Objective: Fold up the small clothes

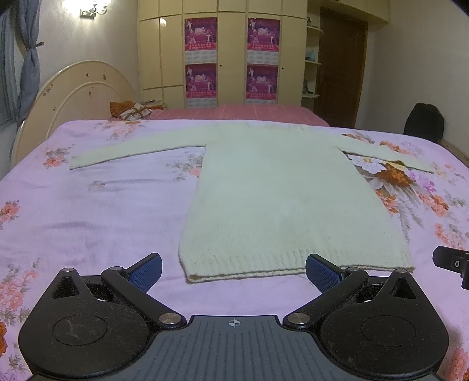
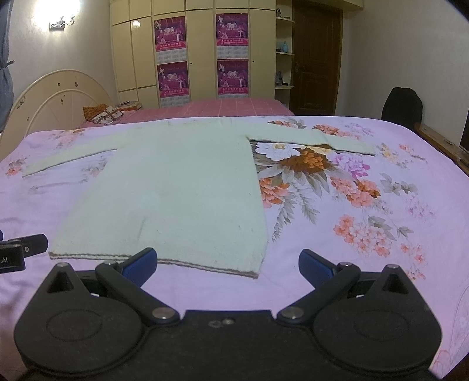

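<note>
Left hand-held gripper (image 1: 233,271) and right hand-held gripper (image 2: 227,263) gaped wide, empty, at the hem of your sweater (image 1: 281,199), flat on the bed (image 1: 88,205). Soft, floppy knit; pinch hem corners.

A bedroom around you, floral sheet in front and wardrobe at the back.

Under your view lies a pink floral bedsheet (image 1: 88,205), with a large orange and white flower print (image 2: 296,158) on its right part. Beyond it you see a second bed with a pink checked cover (image 1: 234,112), a cream headboard (image 1: 79,88) at its left end and orange patterned pillows (image 1: 130,110) just beside that. Behind stands a cream wardrobe (image 1: 164,52) bearing four magenta posters (image 1: 200,33), two above two. A wall lamp (image 1: 91,8) glows upper left, a grey curtain (image 1: 27,58) hangs left, a dark wooden door (image 1: 341,64) stands right, and a black chair back (image 2: 401,104) rises past the sheet's right edge.
</note>
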### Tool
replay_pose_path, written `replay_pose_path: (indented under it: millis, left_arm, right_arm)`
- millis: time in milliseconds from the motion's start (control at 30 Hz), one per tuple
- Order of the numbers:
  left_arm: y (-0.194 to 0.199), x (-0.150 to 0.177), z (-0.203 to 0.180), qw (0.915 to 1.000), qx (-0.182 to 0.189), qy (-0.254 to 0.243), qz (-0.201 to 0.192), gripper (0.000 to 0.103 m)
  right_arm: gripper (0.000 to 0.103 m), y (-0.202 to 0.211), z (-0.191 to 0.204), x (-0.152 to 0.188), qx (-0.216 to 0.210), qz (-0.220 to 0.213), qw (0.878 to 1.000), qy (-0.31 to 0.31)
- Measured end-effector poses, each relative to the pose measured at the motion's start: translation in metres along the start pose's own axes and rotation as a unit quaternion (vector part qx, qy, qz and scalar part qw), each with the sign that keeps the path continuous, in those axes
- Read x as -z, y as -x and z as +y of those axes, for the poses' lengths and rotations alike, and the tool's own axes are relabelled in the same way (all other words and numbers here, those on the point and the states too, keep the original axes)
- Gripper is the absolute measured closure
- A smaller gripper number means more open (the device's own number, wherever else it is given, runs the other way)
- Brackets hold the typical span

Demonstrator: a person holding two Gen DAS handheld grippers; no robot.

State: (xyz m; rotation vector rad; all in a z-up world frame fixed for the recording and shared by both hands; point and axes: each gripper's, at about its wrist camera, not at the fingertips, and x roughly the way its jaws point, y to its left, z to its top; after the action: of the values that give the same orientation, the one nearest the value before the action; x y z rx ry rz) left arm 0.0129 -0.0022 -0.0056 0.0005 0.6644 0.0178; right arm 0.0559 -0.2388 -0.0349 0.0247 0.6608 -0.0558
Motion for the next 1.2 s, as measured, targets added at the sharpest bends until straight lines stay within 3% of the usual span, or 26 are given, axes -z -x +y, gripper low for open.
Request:
replay_pose_path:
  millis: [433, 533, 667, 800, 933, 1200]
  left_arm:
    - [-0.013, -0.015, -0.005, 0.9999, -0.002, -0.005, -0.011, 0.0]
    - [-0.021, -0.028, -0.003, 0.9997, 0.011, 0.01, -0.017, 0.0]
    - [-0.042, -0.046, -0.001, 0.9994, 0.02, 0.028, 0.004, 0.0]
    - [-0.058, -0.059, -0.002, 0.9992, 0.03, 0.025, -0.009, 0.0]
    - [-0.079, -0.071, -0.006, 0.9994, 0.019, 0.029, -0.006, 0.0]
    - [-0.132, -0.104, -0.004, 0.999, 0.001, 0.028, -0.036, 0.0]
  right_arm:
    - [0.001, -0.009, -0.012, -0.007, 0.007, 0.002, 1.0, -0.006]
    - [0.001, -0.015, -0.018, -0.017, 0.012, -0.005, 1.0, -0.009]
    - [0.001, -0.024, -0.027, -0.032, 0.019, -0.016, 1.0, -0.013]
    - [0.001, -0.038, -0.037, -0.049, 0.022, -0.027, 0.999, -0.013]
    - [0.001, -0.055, -0.053, -0.07, 0.027, -0.04, 0.999, -0.019]
    - [0.023, -0.1, -0.109, -0.118, 0.04, -0.083, 0.994, -0.064]
